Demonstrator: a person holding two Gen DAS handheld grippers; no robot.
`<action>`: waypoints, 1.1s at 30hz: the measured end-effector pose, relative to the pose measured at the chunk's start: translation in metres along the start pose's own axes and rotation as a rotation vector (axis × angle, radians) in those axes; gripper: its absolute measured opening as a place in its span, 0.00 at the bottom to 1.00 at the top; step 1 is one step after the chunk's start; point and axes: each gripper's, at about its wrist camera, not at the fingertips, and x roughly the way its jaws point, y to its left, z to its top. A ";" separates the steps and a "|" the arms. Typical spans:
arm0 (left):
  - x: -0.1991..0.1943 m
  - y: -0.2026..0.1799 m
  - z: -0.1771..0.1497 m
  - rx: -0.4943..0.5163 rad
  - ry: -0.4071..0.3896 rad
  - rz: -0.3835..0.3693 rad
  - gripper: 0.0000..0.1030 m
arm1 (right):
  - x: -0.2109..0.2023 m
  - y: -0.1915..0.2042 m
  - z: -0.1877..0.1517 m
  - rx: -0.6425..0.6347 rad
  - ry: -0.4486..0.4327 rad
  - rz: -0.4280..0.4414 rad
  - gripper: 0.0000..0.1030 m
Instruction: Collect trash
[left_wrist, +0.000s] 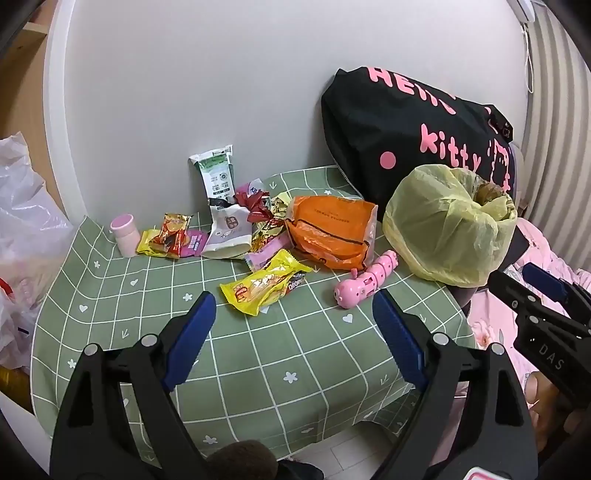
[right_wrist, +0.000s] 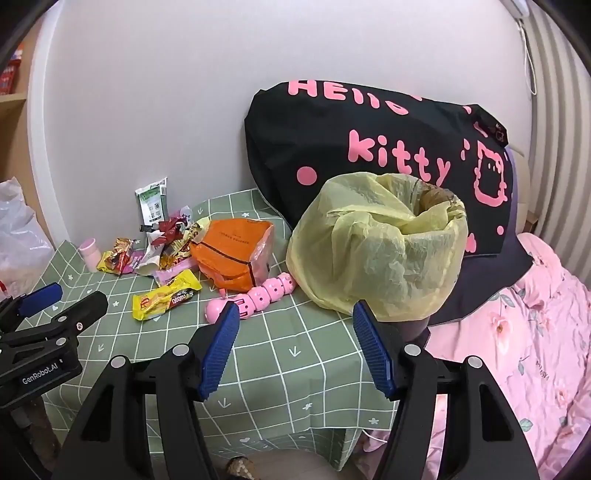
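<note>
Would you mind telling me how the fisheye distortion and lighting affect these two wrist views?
Left wrist view: the tablecloth grid bows outward and the wall edge curves; light is soft and even, with no strong glare on the yellow wrapper. Right wrist view: the same bending, the radiator at right curves, dark corners vignette the frame, and the bin liner looks sharp.

Small table against a plain wall

A green checked tablecloth (left_wrist: 258, 369) covers the table; pale grey wall (left_wrist: 221, 92) at twelve o'clock, striped curtain (right_wrist: 561, 129) at two, pink floral bedding (right_wrist: 517, 350) at four.
</note>
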 end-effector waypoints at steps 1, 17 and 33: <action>0.000 0.000 0.000 0.001 -0.003 -0.002 0.80 | 0.000 0.000 0.000 -0.002 0.000 -0.002 0.58; -0.005 0.002 0.002 -0.014 -0.023 -0.015 0.80 | -0.002 0.001 0.001 0.008 -0.011 0.002 0.58; -0.004 0.001 0.002 -0.009 -0.023 -0.035 0.80 | -0.004 -0.004 0.000 0.023 -0.019 -0.002 0.58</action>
